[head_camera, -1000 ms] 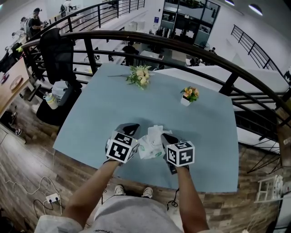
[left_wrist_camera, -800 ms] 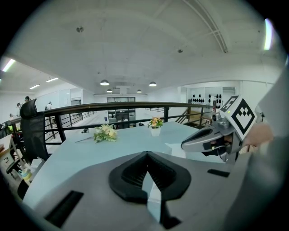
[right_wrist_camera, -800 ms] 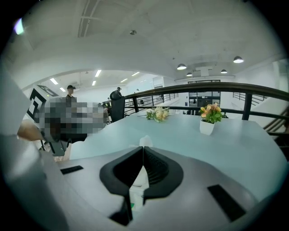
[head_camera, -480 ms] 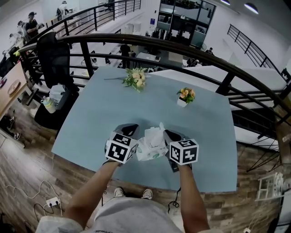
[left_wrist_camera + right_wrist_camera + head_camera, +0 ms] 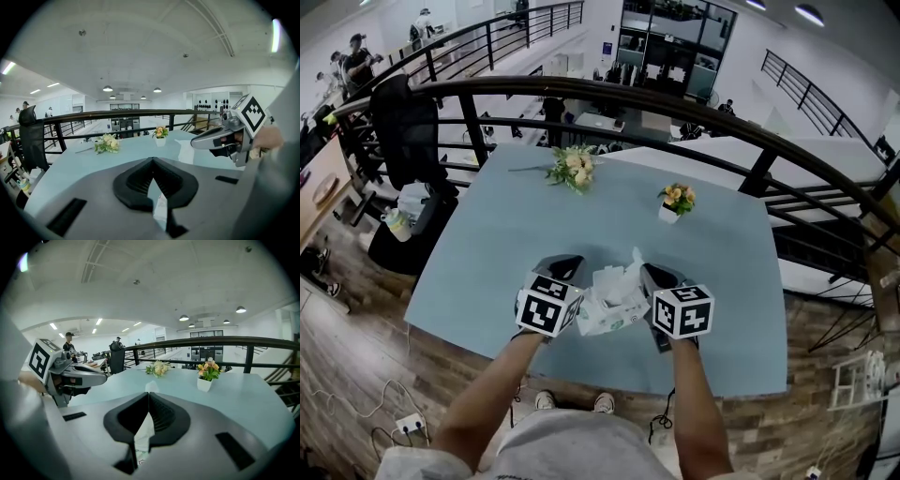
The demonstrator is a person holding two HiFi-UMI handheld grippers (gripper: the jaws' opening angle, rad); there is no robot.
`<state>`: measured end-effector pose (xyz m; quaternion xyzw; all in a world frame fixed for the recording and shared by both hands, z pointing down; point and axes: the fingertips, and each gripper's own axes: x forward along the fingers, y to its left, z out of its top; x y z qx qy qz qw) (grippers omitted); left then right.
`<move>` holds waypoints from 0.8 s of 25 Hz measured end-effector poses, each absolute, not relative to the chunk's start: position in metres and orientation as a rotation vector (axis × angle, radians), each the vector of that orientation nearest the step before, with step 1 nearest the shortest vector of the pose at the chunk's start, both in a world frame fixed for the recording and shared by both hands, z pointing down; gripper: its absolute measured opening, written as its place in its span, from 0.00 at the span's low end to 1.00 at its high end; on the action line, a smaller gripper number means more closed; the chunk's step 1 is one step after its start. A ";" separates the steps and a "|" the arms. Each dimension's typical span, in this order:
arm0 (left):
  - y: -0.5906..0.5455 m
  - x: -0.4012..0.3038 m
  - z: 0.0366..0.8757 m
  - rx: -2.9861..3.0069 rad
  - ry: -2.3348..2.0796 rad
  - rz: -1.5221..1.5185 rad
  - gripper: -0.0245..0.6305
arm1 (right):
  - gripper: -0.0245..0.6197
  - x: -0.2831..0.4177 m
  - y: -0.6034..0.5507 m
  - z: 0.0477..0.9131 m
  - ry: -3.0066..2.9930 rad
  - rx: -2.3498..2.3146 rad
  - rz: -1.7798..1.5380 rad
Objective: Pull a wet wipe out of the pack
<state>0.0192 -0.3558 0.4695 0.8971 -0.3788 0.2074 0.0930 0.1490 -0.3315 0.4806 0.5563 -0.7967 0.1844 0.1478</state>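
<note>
— How is the light?
— Bright and even. In the head view the ceiling lamps (image 5: 811, 14) glow white at the top edge. The pale blue bench (image 5: 516, 253) is lit flat, with hardly a shadow on it.
— Any glare?
— A strip light (image 5: 274, 35) burns out at the right rim of the left gripper view, and the bench there carries a pale sheen.
— Distortion?
— Strong. The railing (image 5: 628, 92) bows into an arc, and both gripper views sit in a round frame with black corners.
— Focus?
— The far room is fairly sharp. The grey bodies of the left claw (image 5: 152, 164) and right claw (image 5: 149, 397), close to the lens, look soft.
</note>
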 end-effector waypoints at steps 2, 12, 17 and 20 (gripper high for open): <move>-0.357 0.021 0.468 2.668 -1.121 0.614 0.03 | 0.05 0.152 -0.332 0.478 -2.290 1.612 0.524; -0.356 0.035 0.463 2.695 -1.089 0.612 0.03 | 0.05 0.171 -0.327 0.461 -2.273 1.684 0.486; -0.353 0.046 0.461 2.714 -1.060 0.611 0.03 | 0.05 0.181 -0.322 0.454 -2.258 1.724 0.471; -0.351 0.054 0.462 2.726 -1.041 0.610 0.03 | 0.05 0.188 -0.318 0.451 -2.250 1.750 0.460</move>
